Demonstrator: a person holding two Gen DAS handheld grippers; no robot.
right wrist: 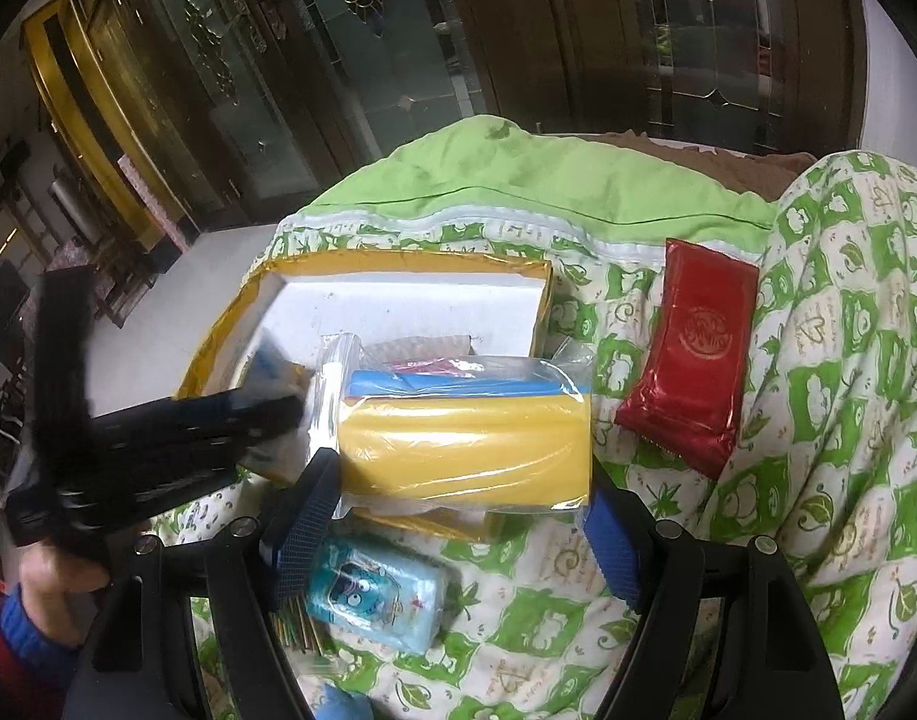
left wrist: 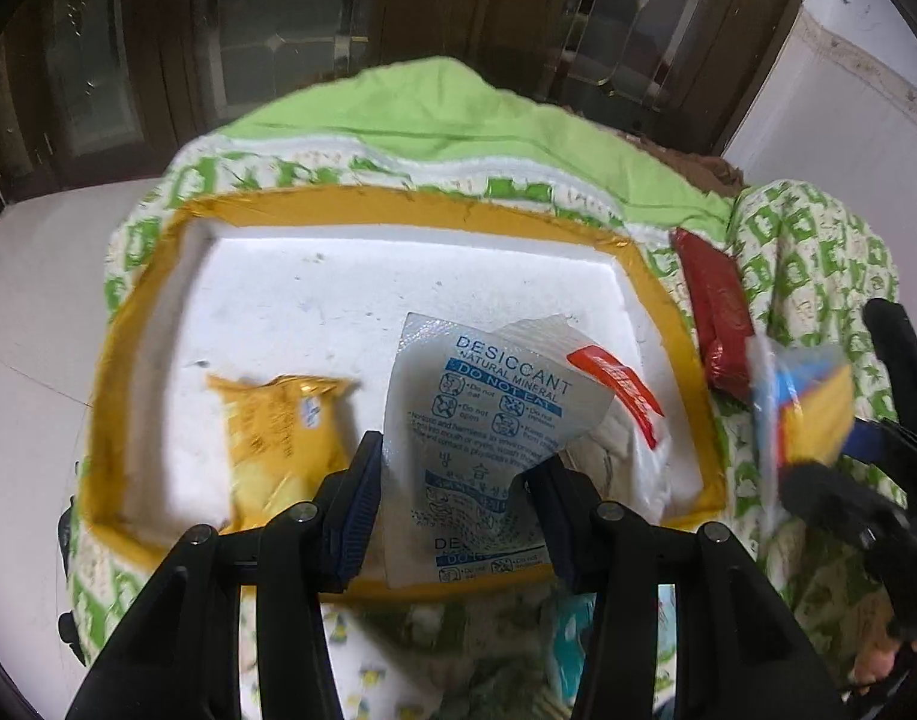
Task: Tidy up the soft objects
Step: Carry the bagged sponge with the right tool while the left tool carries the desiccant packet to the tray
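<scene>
Surface: a bed under a green-and-white patterned quilt [right wrist: 728,468], plain green cloth [right wrist: 518,180] at its far end.
Tray: white foam tray [right wrist: 410,294], yellow-taped rim, sitting on the quilt.
Red packet [right wrist: 686,354]: flat on the quilt, right of the tray.
Blue cartoon pack [right wrist: 374,597]: on the quilt, near side of the tray.

The desiccant packet [left wrist: 476,438] covers most of a white sachet with a red stripe [left wrist: 620,396], and its own lower edge is lost behind the left gripper's fingers [left wrist: 362,510]. In the right wrist view the bagged sponge pack [right wrist: 464,438] hides the near half of the foam box [right wrist: 398,294]. The left gripper [right wrist: 176,420] is smeared by blur there. A blue wipes pack [right wrist: 374,600] sits partly behind a pad
</scene>
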